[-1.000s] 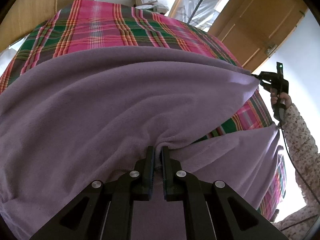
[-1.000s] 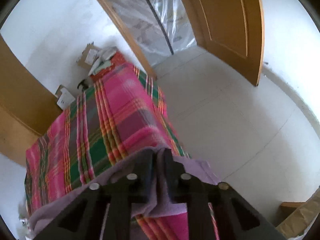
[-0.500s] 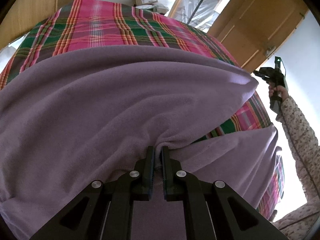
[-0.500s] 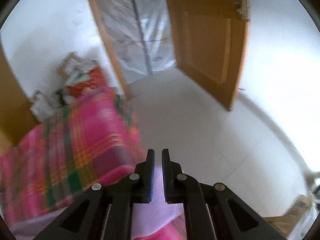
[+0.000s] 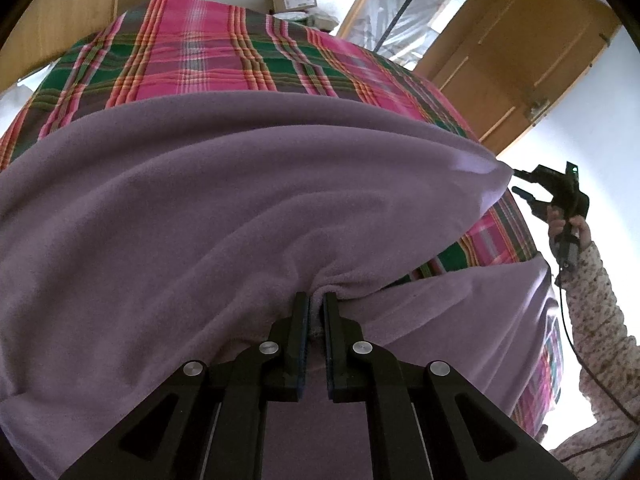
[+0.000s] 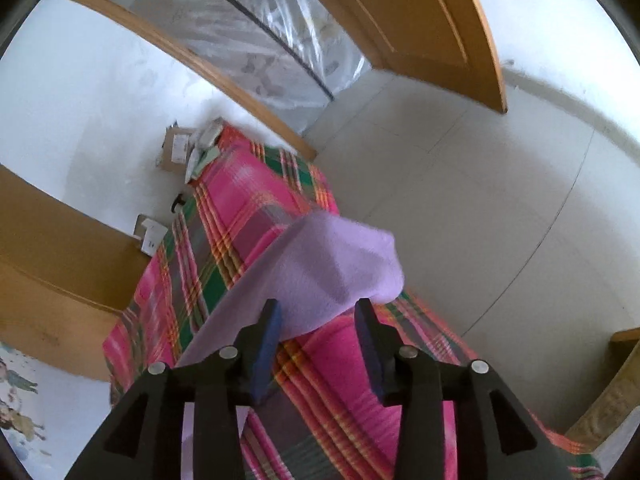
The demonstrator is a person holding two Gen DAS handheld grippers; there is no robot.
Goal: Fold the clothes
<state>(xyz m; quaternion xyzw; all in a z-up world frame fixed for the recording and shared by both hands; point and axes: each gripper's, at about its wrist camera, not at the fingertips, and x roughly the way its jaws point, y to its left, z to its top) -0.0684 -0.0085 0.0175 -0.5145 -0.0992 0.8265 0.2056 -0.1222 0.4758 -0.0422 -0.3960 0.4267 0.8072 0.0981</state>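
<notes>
A lilac fleece garment (image 5: 224, 208) lies draped across a bed covered in a pink, green and orange plaid bedspread (image 5: 224, 60), its soft, napped surface falling in broad diagonal folds. The left gripper (image 5: 316, 304) pinches a bunched ridge of the fleece between its narrow black jaws, the cloth puckering into fine gathers where it enters the blue-lined pads. A second layer of the same fleece spreads toward the right side of the bed below the raised fold.

At the far right of the left wrist view, the right gripper (image 5: 520, 182) sits just off the pointed corner of the fleece, held by a hand (image 5: 568, 226) emerging from a floral-print sleeve (image 5: 596, 312). Seen from its own camera, the right gripper (image 6: 316, 316) stands wide, its blue-padded fingers (image 6: 269, 332) spread apart with nothing between them; the rounded corner of the fleece rests on the bedspread just ahead of the fingertips.

Beyond the bed stand a wooden door (image 6: 424, 20), a doorway hung with clear plastic sheeting (image 6: 256, 28), cardboard boxes (image 6: 178, 148) against a white wall, and a pale tiled floor (image 6: 480, 184).
</notes>
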